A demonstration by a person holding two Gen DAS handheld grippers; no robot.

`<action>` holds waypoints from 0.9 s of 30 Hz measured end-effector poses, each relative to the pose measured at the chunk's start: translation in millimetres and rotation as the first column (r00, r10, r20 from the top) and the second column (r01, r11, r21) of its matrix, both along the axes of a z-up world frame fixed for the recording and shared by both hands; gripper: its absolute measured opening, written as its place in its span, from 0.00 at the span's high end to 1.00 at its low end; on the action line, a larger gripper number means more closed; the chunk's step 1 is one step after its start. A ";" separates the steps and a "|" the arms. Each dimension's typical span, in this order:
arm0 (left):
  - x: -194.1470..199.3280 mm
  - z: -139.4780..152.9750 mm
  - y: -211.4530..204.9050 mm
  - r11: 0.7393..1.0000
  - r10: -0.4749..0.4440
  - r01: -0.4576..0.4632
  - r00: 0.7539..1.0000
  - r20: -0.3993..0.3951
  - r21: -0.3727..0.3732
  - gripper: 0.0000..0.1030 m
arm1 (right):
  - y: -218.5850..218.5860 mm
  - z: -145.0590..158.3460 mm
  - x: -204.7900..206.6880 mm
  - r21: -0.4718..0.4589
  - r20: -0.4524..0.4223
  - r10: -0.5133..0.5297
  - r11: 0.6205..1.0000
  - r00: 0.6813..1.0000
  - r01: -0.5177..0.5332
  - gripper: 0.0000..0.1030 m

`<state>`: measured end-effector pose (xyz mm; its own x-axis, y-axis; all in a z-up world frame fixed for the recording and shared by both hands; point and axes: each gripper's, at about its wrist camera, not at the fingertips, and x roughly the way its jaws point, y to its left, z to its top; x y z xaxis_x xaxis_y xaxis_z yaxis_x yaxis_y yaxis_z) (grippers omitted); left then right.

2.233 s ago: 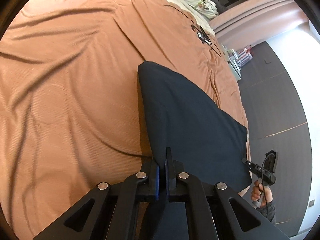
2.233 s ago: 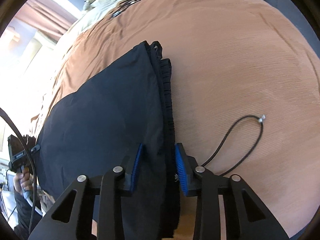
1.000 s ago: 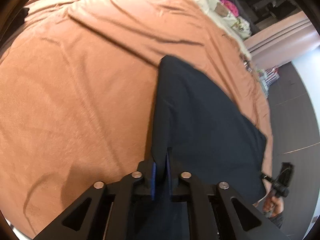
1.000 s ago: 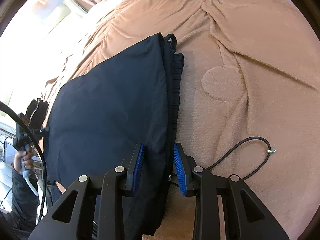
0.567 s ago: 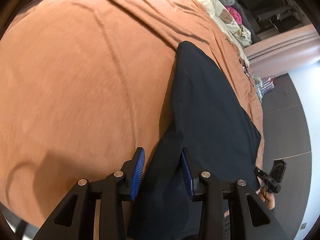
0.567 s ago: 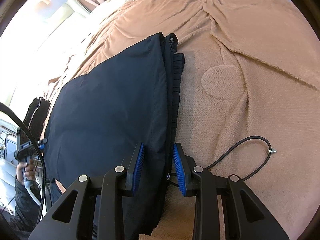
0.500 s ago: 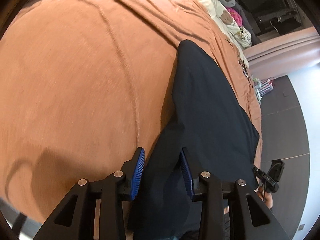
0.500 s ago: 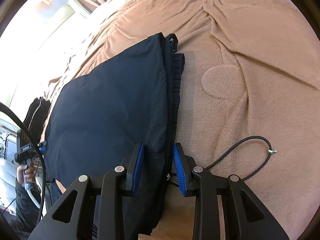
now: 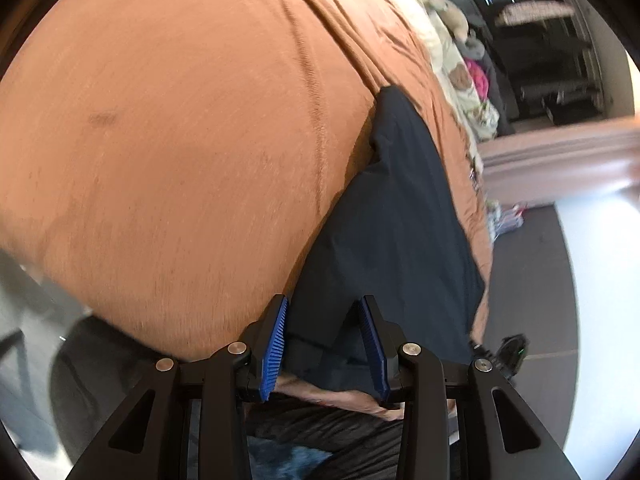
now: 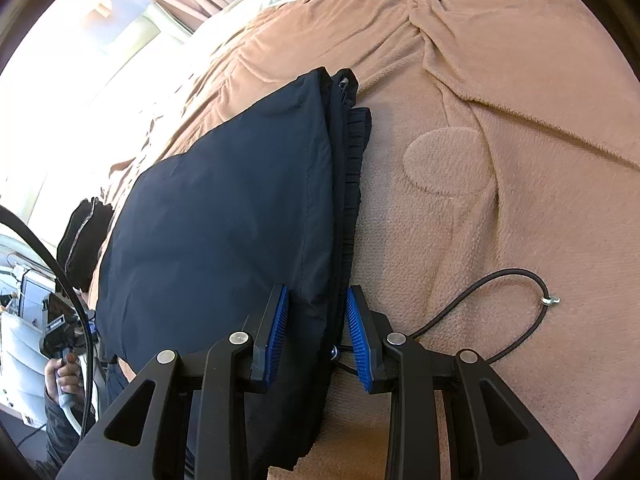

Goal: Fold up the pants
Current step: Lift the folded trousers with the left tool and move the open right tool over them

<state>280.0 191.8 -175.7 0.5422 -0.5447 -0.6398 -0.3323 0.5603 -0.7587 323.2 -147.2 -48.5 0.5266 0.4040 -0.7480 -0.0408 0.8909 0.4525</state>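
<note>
**A:** Where are the pants (image 10: 224, 216) right now?

**B:** Lying flat on the bed (image 10: 500, 128), on its brown blanket, already doubled over into a broad dark slab. In my right wrist view the gathered waistband (image 10: 354, 168) runs along the right edge of the stack, touching the blanket.

**A:** And my two tools?

**B:** The left gripper (image 9: 324, 344) has its jaws parted, with a corner of the fabric sitting loosely between the blue pads (image 9: 274, 344), not pinched. The right gripper (image 10: 316, 336) is the same: jaws spread, straddling the stacked edge by the waistband, nothing clamped.

**A:** So which step are we in?

**B:** My reading is that one fold is laid and I'm between grasps. The next move, I'd judge, calls for closing on both ends of one short side and carrying it over to halve the slab.

**A:** How are the hands posed?

**B:** Both tools sit low and near level with the bed, pointing along the garment from the near edge. The left view is blurred, so its exact tilt I can't tell. A thin black cord (image 10: 500, 304) loops on the blanket just right of the right gripper; I'd keep clear of it.
</note>
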 end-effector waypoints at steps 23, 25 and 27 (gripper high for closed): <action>-21.5 -6.4 -9.3 0.977 0.213 -0.212 0.975 0.064 -0.014 0.89 | 1.4 31.8 -20.3 -0.106 0.034 -0.082 0.991 0.996 0.086 0.73; -17.8 -5.2 -11.0 0.980 0.200 -0.200 0.976 0.081 -0.006 0.89 | 2.3 43.0 -28.8 -0.118 0.060 -0.101 0.987 0.993 0.108 0.73; -18.9 -5.4 -11.3 0.981 0.192 -0.193 0.976 0.099 -0.002 0.89 | 8.8 56.6 -37.6 -0.139 0.097 -0.110 0.983 0.989 0.123 0.73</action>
<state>261.1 180.5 -181.1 0.6967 -0.4192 -0.5822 -0.3590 0.4989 -0.7888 285.6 -138.4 8.1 0.6305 0.2277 -0.7420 0.0327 0.9473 0.3186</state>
